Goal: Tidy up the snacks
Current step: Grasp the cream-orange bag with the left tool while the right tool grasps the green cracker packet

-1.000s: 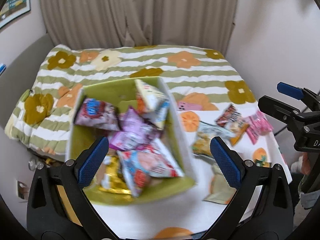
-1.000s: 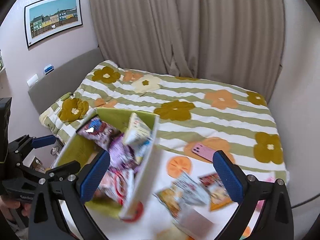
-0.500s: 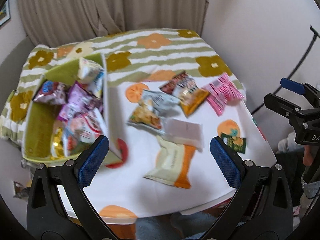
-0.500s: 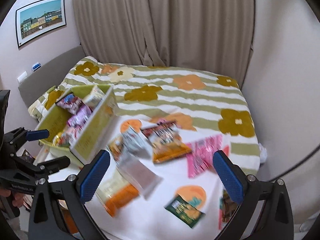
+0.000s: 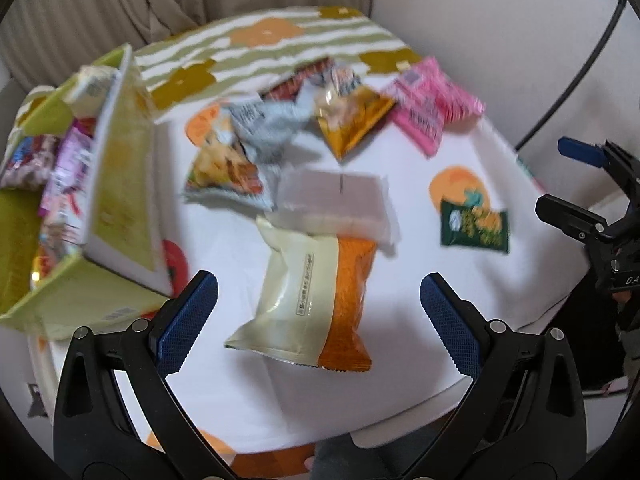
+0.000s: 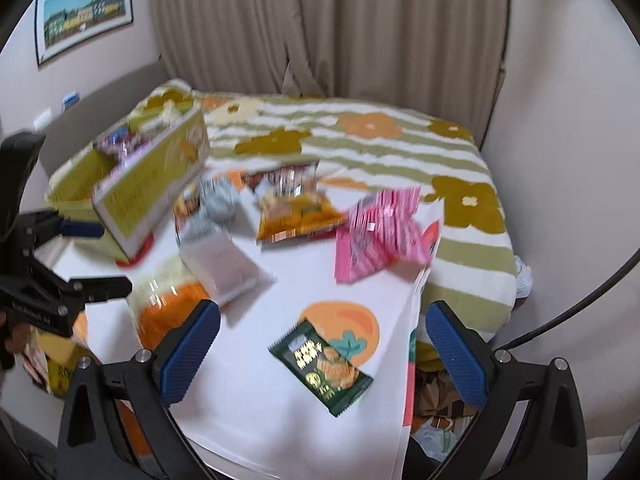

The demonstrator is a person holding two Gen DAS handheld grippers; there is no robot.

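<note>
A green box (image 5: 120,184) (image 6: 148,184) holding several snack packets stands at the table's left. Loose snacks lie on the white cloth: a cream-and-orange bag (image 5: 308,300) (image 6: 168,304), a pale flat packet (image 5: 332,200) (image 6: 224,268), a grey bag (image 5: 248,148), a yellow bag (image 5: 348,116) (image 6: 296,212), a pink packet (image 5: 432,108) (image 6: 376,236) and a dark green packet (image 5: 474,226) (image 6: 324,364). My left gripper (image 5: 320,316) is open above the cream-and-orange bag. My right gripper (image 6: 324,352) is open above the dark green packet.
The table's white cloth (image 5: 248,380) has orange fruit prints. A bed with a striped flower blanket (image 6: 360,140) lies behind, with curtains (image 6: 320,28) beyond. A wall (image 6: 560,160) and a black cable (image 6: 580,312) are on the right.
Both views have swung right, away from the green box and toward the loose snacks. Both grippers have come closer to the table and stay open.
</note>
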